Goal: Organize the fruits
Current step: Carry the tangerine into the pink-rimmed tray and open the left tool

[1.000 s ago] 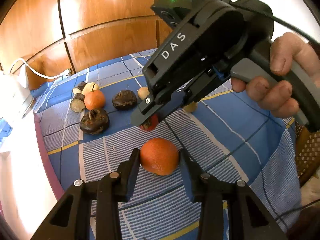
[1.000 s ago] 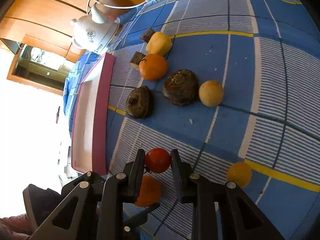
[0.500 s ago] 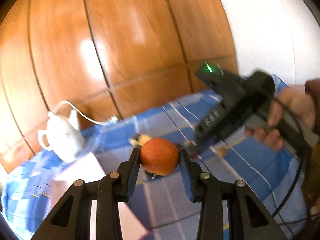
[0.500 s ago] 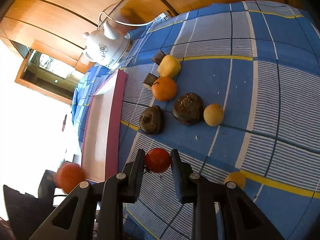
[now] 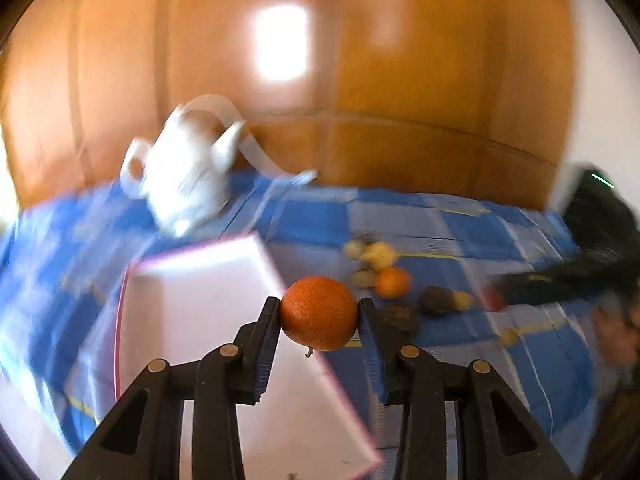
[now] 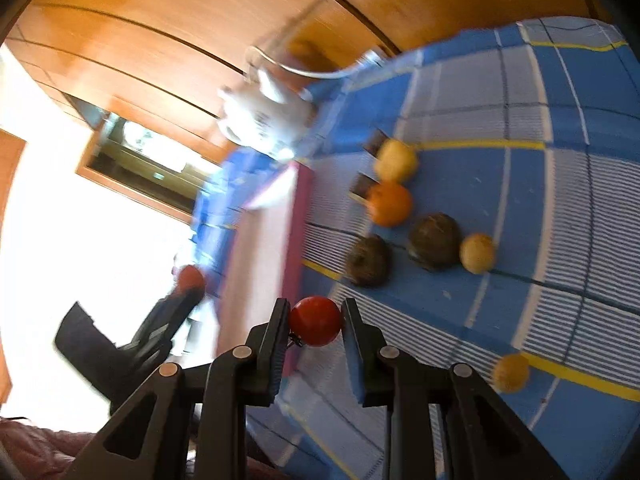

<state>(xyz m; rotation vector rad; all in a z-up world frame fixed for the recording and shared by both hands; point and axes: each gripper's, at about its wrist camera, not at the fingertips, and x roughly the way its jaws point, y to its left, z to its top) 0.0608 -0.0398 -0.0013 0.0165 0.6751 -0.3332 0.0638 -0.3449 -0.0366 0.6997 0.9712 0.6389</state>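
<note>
Both hands are loaded: the left gripper is clamped on an orange mandarin held in the air, and the right gripper is pinched tight on a small red tomato, also lifted clear of the blue checked cloth. What matters now is the pink-rimmed white tray, which lies just below and to the left of the mandarin, its near edge running right under the fruit (the picture is badly blurred, so I cannot say exactly how high). My read is that the left hand is nearer, with the tomato just off the tray's long pink rim, while the loose fruit sits on the cloth beyond it.
</note>
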